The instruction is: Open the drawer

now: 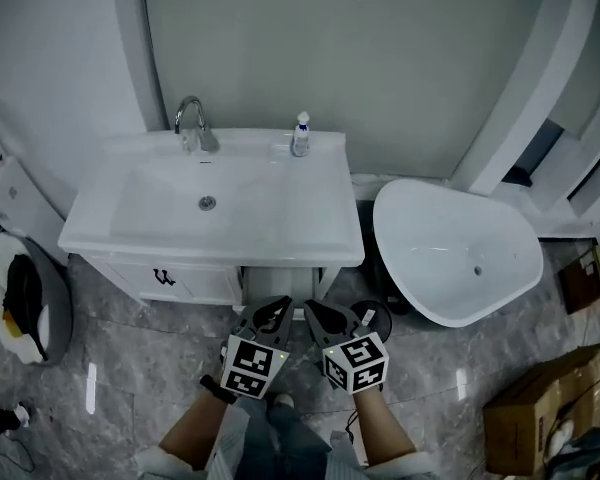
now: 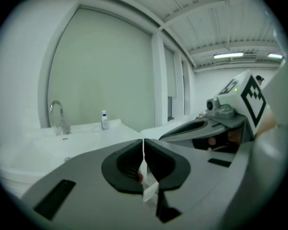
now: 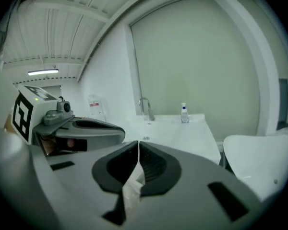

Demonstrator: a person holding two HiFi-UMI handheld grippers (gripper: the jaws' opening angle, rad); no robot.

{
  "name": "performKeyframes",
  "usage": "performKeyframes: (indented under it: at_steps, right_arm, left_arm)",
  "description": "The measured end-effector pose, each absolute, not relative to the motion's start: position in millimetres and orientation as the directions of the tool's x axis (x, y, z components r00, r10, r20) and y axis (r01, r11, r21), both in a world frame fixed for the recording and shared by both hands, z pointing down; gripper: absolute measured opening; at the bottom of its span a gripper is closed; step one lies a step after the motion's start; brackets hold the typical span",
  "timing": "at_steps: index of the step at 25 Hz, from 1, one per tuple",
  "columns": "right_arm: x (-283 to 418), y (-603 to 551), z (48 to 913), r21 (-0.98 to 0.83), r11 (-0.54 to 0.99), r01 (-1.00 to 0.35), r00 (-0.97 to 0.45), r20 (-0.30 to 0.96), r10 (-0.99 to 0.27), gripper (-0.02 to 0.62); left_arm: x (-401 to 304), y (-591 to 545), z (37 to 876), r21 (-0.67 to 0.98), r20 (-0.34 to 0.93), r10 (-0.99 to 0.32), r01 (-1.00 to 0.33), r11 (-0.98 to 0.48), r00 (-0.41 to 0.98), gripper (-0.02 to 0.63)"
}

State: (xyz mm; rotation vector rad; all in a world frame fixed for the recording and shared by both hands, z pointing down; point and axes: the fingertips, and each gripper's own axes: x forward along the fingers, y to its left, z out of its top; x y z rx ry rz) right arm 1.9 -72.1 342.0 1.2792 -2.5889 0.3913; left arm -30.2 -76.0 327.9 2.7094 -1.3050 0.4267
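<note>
The white vanity [image 1: 90, 236] has a drawer front [image 1: 195, 284] with a black handle [image 1: 163, 277] under the basin's left half. Both grippers hang side by side in front of the vanity, apart from it and raised near the person's body. My left gripper [image 1: 276, 309] [image 2: 143, 150] has its jaws closed together with nothing between them. My right gripper [image 1: 314, 311] [image 3: 138, 152] is also shut and empty. Each gripper view shows the other gripper beside it and the sink top beyond.
A chrome faucet [image 1: 192, 123] and a soap bottle [image 1: 300, 135] stand on the sink top. A white tub-shaped basin [image 1: 455, 248] sits on the floor at the right, cardboard boxes [image 1: 540, 413] at the lower right, a bag [image 1: 25, 303] at the left.
</note>
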Motion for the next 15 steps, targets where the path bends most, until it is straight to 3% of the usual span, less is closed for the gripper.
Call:
performKeyframes:
  at_steps: [6,15]
  right_arm:
    - [-10.1,-54.7,269.1,-0.189,0.597,-0.78,-0.626,0.196,-0.755,0.011]
    - [-23.7,-36.6,224.1,-0.197,0.596,-0.778,-0.625,0.156,-0.765,0.009]
  left_arm:
    - [-35.0,-53.8,260.0,-0.009,0.209,-0.748,-0.763,-0.646,0.63,0.02]
    - [-58.0,-33.7,217.7,0.107,0.164,-0.762,-0.779,-0.617,0.626,0.017]
